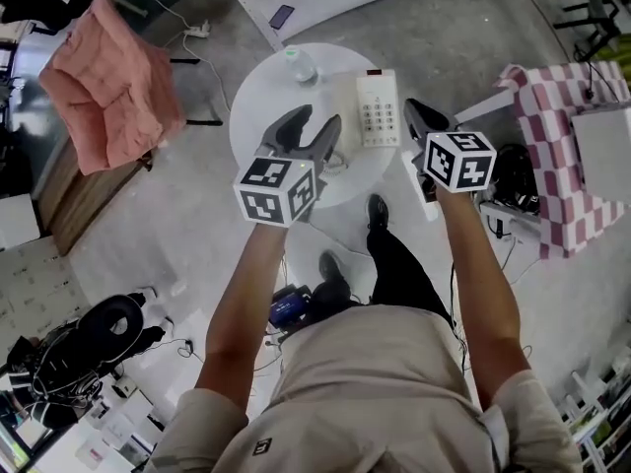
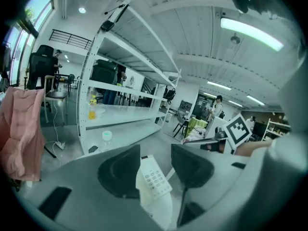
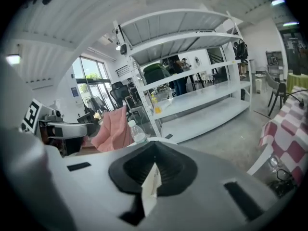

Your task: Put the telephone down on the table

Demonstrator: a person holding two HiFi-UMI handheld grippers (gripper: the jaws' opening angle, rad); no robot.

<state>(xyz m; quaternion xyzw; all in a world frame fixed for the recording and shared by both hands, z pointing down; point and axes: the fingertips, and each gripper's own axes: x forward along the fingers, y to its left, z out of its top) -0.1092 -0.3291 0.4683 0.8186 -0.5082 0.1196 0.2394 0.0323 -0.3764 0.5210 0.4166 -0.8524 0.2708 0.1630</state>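
The telephone (image 1: 378, 106) already lies flat on the worktop (image 1: 258, 99), so the task looks done: the left tool (image 1: 317, 119) gapes empty and the right tool (image 1: 414, 108) is closed on nothing.

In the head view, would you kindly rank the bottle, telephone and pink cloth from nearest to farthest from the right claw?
1. telephone, just left of the right claw
2. bottle, further up-left
3. pink cloth, far left

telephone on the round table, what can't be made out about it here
- Head view: key markings on the telephone are too small to read.
- Left gripper view: the left gripper's open jaws cover one side edge of it.
- Right gripper view: only a white sliver shows past the right gripper's shut jaws; unidentifiable.
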